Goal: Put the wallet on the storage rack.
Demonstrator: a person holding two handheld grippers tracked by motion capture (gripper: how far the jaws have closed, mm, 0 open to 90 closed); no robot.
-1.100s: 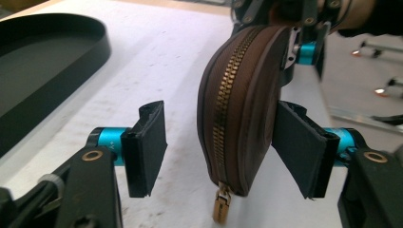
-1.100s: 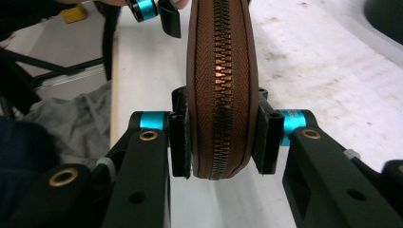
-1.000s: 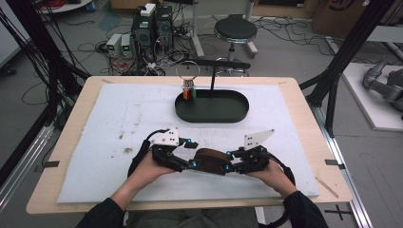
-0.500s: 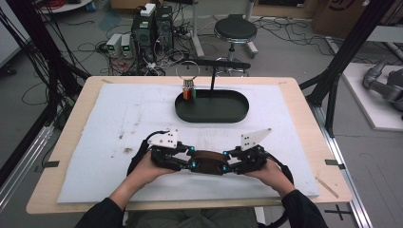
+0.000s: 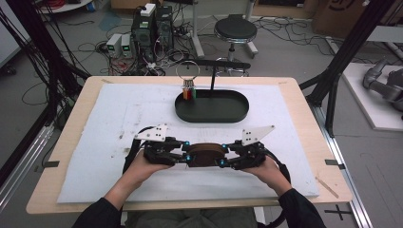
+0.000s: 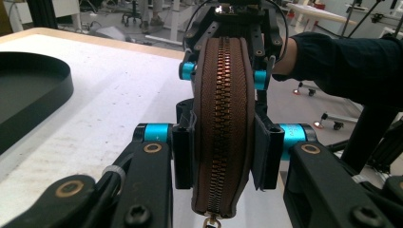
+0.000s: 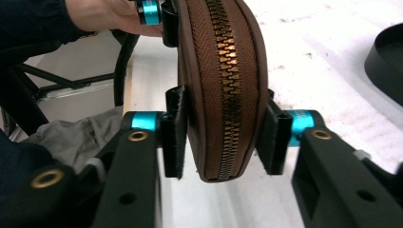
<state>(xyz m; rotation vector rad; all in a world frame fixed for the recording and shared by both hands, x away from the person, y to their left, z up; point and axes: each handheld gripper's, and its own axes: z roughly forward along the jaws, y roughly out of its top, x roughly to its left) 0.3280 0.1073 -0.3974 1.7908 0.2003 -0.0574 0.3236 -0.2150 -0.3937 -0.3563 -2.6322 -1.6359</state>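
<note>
White-padded table (image 5: 95, 156), near its front edge my left gripper (image 5: 183, 153) and right gripper (image 5: 224, 156) each clamped on opposite ends of the brown zipped pouch (image 5: 205, 154), held edge-up between them.

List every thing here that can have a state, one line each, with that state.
Brown pouch: zipped shut, held on edge between both grippers.
Left gripper: shut on one end of the pouch.
Right gripper: shut on the other end.
Black tray: lying flat on the table mat.
Key ring: hanging from the stand over the tray.
</note>
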